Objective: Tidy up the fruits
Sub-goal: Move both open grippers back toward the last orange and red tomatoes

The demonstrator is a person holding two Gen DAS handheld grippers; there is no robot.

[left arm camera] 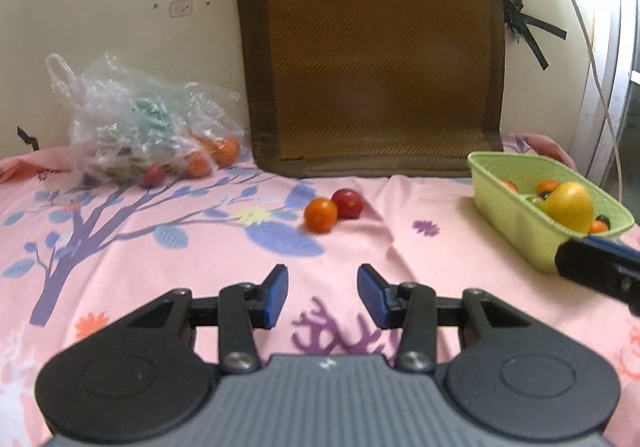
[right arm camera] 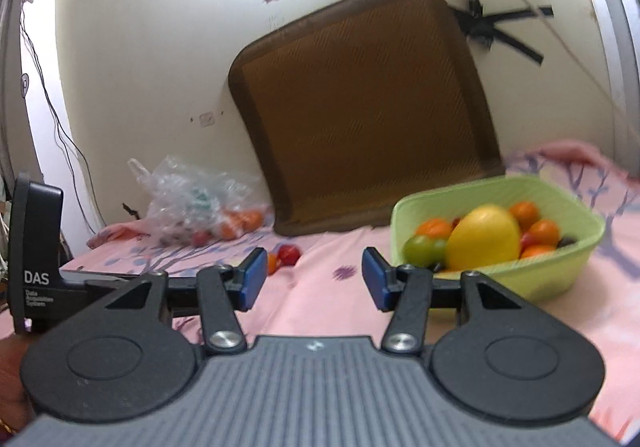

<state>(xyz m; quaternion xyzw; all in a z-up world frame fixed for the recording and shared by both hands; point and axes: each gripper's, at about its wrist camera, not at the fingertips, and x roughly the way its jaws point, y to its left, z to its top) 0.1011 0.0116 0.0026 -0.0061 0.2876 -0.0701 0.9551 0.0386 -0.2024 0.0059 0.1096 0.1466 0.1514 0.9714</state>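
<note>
An orange fruit (left arm camera: 320,215) and a red fruit (left arm camera: 347,203) lie side by side on the pink floral sheet (left arm camera: 200,247), ahead of my open, empty left gripper (left arm camera: 322,289). A green basket (left arm camera: 516,223) at the right holds a large yellow fruit (left arm camera: 570,205) and several small orange, green and dark ones. In the right wrist view my right gripper (right arm camera: 314,274) is open and empty, just left of the basket (right arm camera: 532,279) with the yellow fruit (right arm camera: 483,239); the two loose fruits (right arm camera: 289,254) show past its left finger.
A clear plastic bag (left arm camera: 140,127) with more fruit lies at the back left by the wall. A brown woven cushion (left arm camera: 372,59) leans on the wall behind. The right gripper's body (left arm camera: 600,271) reaches in beside the basket. A cable (left arm camera: 596,67) hangs at the right.
</note>
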